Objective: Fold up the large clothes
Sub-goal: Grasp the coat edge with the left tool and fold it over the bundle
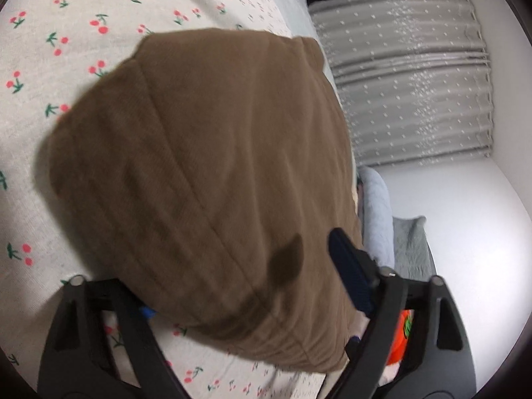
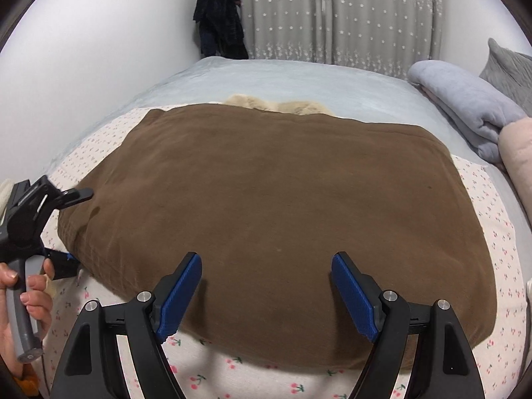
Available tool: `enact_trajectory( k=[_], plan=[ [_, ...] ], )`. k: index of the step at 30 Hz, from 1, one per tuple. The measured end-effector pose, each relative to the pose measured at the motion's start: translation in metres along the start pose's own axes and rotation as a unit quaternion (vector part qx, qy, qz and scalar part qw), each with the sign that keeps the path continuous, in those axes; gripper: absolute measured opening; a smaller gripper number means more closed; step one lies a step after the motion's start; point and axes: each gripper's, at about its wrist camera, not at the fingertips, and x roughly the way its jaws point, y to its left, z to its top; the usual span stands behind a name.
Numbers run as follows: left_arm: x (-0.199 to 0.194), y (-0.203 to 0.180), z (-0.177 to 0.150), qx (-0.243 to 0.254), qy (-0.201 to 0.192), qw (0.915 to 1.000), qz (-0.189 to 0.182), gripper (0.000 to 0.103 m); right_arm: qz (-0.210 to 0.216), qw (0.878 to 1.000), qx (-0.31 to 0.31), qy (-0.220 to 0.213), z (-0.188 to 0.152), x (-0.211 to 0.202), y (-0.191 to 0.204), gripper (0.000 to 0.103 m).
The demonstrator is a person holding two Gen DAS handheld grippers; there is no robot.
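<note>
Brown garment (image 2: 276,206) lies folded on cherry-print sheet (image 2: 206,369); right claw (image 2: 266,296) agape, left claw (image 1: 239,286) seemingly straddling its edge.

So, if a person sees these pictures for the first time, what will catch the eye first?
First, the large brown padded garment, lying folded in the middle of the white bedsheet with red cherry print. Next, the right hand-held gripper, its blue pads apart above the garment's near edge. The left hand-held gripper straddles the garment's left corner, one finger above and one below.
</note>
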Motion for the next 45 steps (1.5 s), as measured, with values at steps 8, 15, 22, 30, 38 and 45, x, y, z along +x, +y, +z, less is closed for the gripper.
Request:
enact_trajectory(
  k=[8,15,22,30,38,45],
  plan=[
    [-0.007,-0.003,-0.005,0.036,-0.061,0.9973,0.021,0.029,0.017,0.999,0.016,0.039,-0.001,0.017,-0.009,0.070],
    [-0.018,-0.069,-0.019,0.194,-0.120,0.9721,0.054,0.021,0.040,0.995,0.043,0.080,-0.008,0.038,-0.022,0.066],
    [-0.019,-0.161,-0.057,0.381,-0.157,0.9099,0.044,0.020,0.049,0.994,0.061,0.082,-0.013,0.044,-0.026,0.066],
    [0.017,-0.240,-0.143,0.616,-0.097,0.7813,0.020,0.020,0.104,0.987,0.120,0.039,-0.018,0.015,-0.056,0.063],
    [0.061,-0.217,-0.197,0.691,0.045,0.7210,-0.002,0.020,0.055,0.974,0.221,-0.001,-0.042,-0.042,-0.163,0.064],
    [0.088,-0.194,-0.206,0.706,0.102,0.7011,0.014,0.025,0.061,0.965,0.253,-0.007,-0.045,-0.061,-0.198,0.064]
  ],
)
